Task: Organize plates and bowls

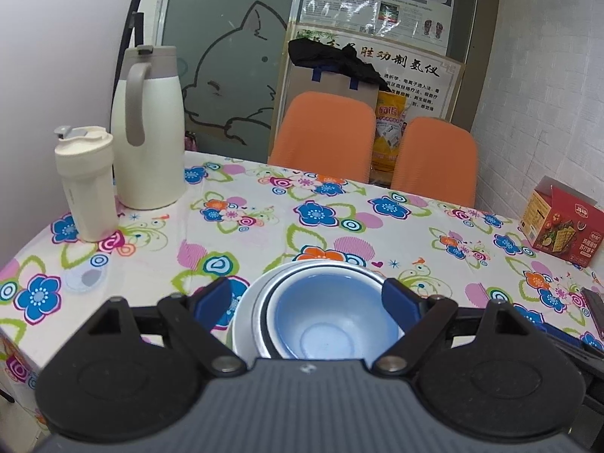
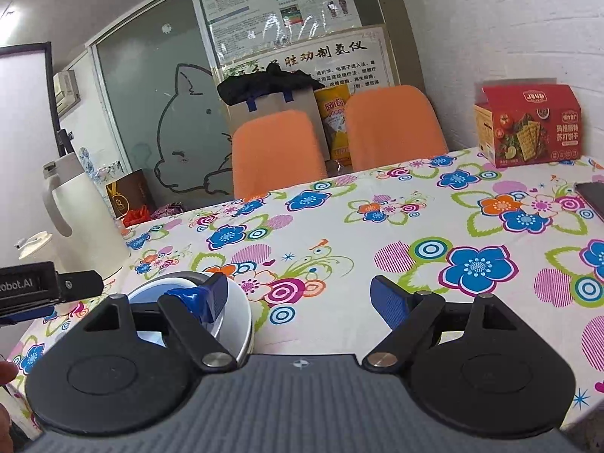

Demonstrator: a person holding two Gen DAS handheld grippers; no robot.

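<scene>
Left gripper (image 1: pixel 306 298) hovers level and low over the floral tablecloth (image 1: pixel 264 226), jaws spread wide around the glossy pale-blue round bowl (image 1: pixel 324 324) nested in a white plate (image 1: pixel 245 321), not visibly touching it. Right gripper (image 2: pixel 298 298) is also spread, empty; the stack sits by its left finger.

Count, both views: 2 nested bowls — blue bowl (image 1: pixel 321 324) inside white bowl (image 1: pixel 249 324). 2 orange chairs (image 1: pixel 324 132) (image 1: pixel 434 158). 1 thermos jug (image 1: pixel 149 128). 1 tumbler (image 1: pixel 85 183). 1 red cracker box (image 2: pixel 528 126). 2 grippers: left gripper (image 1: pixel 305 296), right gripper (image 2: pixel 300 294).
</scene>
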